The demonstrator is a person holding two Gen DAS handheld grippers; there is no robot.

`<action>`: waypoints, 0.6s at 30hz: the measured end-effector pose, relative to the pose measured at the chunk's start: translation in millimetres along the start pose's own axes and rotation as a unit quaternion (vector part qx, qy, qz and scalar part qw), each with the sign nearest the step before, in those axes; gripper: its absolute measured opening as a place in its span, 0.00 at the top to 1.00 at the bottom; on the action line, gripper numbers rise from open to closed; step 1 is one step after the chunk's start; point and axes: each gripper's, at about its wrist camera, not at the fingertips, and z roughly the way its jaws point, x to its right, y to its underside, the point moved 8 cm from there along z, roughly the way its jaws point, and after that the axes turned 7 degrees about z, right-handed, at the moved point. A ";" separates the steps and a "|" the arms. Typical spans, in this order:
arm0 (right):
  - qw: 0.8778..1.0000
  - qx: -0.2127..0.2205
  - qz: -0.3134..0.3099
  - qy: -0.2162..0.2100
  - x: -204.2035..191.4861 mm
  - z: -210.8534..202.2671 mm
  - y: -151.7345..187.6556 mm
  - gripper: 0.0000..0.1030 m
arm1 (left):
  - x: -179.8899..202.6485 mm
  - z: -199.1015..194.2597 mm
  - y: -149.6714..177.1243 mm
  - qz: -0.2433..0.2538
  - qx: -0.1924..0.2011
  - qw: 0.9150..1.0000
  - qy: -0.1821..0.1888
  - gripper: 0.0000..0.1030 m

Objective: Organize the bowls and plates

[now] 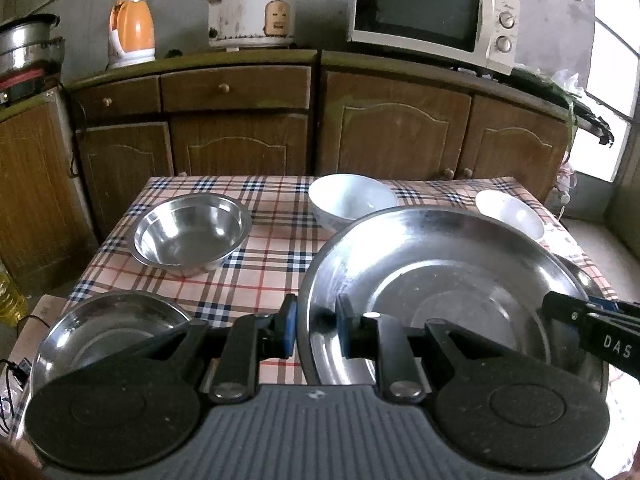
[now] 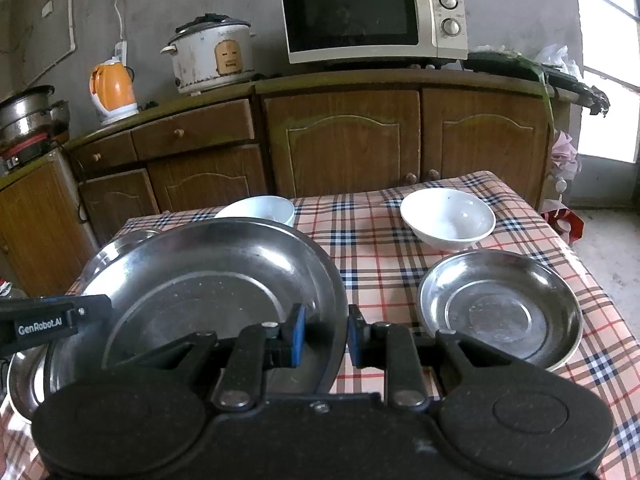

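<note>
Both grippers (image 1: 316, 332) (image 2: 326, 336) pinch big steel plate (image 1: 440, 264), near rim probably hidden

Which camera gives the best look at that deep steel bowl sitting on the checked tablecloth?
The left wrist view. There the deep steel bowl sits in the open on the checked tablecloth, rim and inside fully visible. In the right wrist view only a sliver of its rim peeks out behind the large steel plate that both grippers hold.

Table with plaid cloth (image 1: 272, 240). Resting on it: steel bowl (image 1: 190, 234), two white bowls (image 1: 352, 200) (image 2: 448, 218) right of it. Steel plate (image 2: 500, 308) near right edge.
</note>
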 end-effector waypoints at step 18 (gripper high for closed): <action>1.000 0.005 -0.003 0.003 4.9 -22.4 7.0 0.73 | 5.6 -19.2 9.4 0.005 0.009 1.000 0.006 0.80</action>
